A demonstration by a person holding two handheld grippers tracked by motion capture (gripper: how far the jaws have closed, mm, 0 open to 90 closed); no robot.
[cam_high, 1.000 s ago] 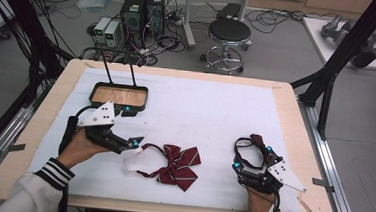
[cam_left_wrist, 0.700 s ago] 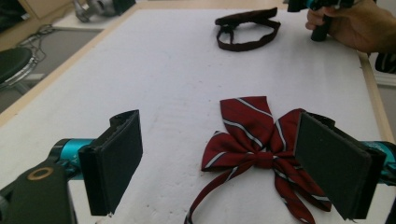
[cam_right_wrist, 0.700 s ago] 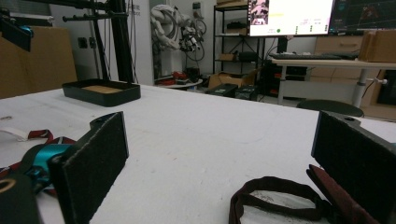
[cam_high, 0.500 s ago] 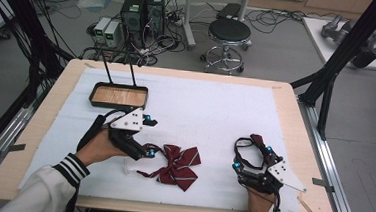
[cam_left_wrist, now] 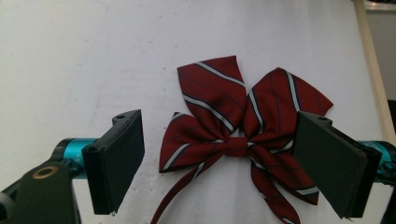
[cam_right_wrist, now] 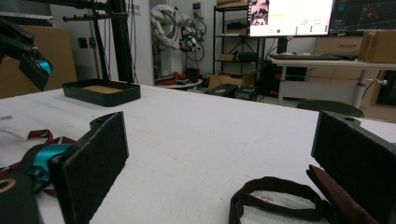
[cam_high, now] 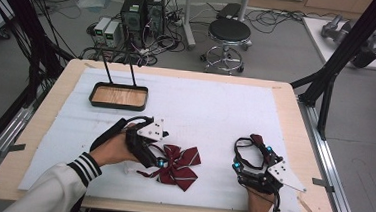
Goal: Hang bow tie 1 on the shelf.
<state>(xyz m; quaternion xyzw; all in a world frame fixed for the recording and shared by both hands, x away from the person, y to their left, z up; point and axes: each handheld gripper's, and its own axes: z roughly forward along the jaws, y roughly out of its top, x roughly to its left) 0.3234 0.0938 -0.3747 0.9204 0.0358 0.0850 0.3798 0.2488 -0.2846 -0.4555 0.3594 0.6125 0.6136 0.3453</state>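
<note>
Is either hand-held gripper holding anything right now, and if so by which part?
Nothing is held. The left hand-held gripper is open above the bow tie, a jaw either side of its knot. The right hand-held gripper is open too.

Left gripper [cam_high: 161, 160] hovers at the striped bow tie [cam_high: 178, 165] on white padding [cam_high: 215, 113].

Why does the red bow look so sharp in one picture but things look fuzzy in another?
In the left gripper view the bow tie is crisp and evenly lit, its stripes clear; in the right gripper view the near strap looks soft; in the high view the screen-lit room is absent and the table looks slightly grainy.
</note>
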